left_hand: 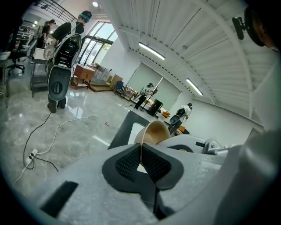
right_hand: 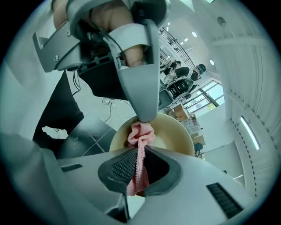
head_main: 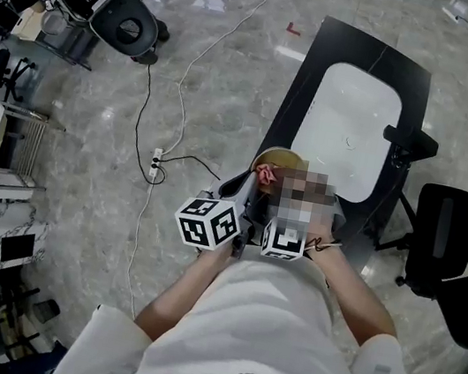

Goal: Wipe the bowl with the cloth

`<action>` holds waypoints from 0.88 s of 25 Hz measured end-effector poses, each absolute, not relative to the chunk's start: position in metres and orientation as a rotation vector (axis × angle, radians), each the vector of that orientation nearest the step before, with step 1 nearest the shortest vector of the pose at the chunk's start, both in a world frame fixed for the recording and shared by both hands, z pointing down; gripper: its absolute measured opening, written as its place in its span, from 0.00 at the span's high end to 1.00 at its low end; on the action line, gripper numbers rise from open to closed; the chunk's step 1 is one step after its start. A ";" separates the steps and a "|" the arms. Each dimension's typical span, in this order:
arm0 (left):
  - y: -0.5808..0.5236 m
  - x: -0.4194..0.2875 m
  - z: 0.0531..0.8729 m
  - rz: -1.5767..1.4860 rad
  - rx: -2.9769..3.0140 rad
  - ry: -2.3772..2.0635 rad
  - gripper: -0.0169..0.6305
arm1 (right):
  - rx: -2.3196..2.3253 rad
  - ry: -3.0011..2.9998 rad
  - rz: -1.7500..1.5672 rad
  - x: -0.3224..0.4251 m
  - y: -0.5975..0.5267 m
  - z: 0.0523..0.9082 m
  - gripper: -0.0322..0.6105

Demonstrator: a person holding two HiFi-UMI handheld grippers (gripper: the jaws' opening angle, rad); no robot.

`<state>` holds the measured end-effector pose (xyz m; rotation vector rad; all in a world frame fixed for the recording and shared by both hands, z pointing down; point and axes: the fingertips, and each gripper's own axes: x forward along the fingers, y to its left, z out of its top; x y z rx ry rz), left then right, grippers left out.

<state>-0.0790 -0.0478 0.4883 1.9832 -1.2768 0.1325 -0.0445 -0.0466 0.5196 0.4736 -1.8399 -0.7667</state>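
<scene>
Starting with the left gripper view: the left gripper has its dark pads clenched together on the thin rim of the tan bowl, and the bowl tips up beyond the jaws, held off the dark table. Pale marble floor runs off to the left, with cables trailing across it.

Over to the right gripper view now. The right gripper is pinched tight on the pink cloth; a strip of fabric runs down between the ribbed pads, and the bunched top of it sits inside the bowl, against the inner wall near the rim. From above, one grey finger of the left gripper reaches down onto that same rim, touching the cloth's top.

And the head view, looking steeply down. Both grippers are up in front of the person's chest, marker cubes side by side. Just past them the bowl peeks out with the cloth at its near edge, above the near end of the table. A white mat lies on the tabletop, and a black office chair stands off to the right.
</scene>
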 end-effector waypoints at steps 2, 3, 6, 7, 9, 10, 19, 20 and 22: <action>-0.048 -0.078 0.488 0.134 1.990 -1.272 0.95 | 0.483 -1.835 -0.775 -0.044 -0.050 0.520 0.91; -0.048 -0.077 0.488 0.138 1.995 -1.268 0.95 | 0.488 -1.829 -0.784 -0.044 -0.052 0.520 0.91; -0.048 -0.073 0.492 0.158 2.003 -1.261 0.94 | 0.516 -1.805 -0.823 -0.041 -0.061 0.519 0.91; -0.048 -0.073 0.494 0.164 2.001 -1.259 0.94 | 0.537 -1.794 -0.843 -0.039 -0.065 0.517 0.91; -0.047 -0.072 0.497 0.169 1.996 -1.254 0.94 | 0.592 -1.760 -0.907 -0.037 -0.073 0.509 0.91; -0.047 -0.072 0.498 0.168 1.993 -1.253 0.94 | 0.616 -1.742 -0.943 -0.036 -0.077 0.505 0.91; -0.048 -0.062 0.493 0.148 2.030 -1.213 0.94 | 0.652 -1.775 -0.953 -0.035 -0.083 0.504 0.91; -0.049 -0.062 0.493 0.145 2.036 -1.211 0.94 | 0.635 -1.797 -0.952 -0.038 -0.081 0.504 0.91; -0.050 -0.063 0.491 0.140 2.043 -1.211 0.94 | 0.584 -1.833 -0.947 -0.046 -0.074 0.508 0.91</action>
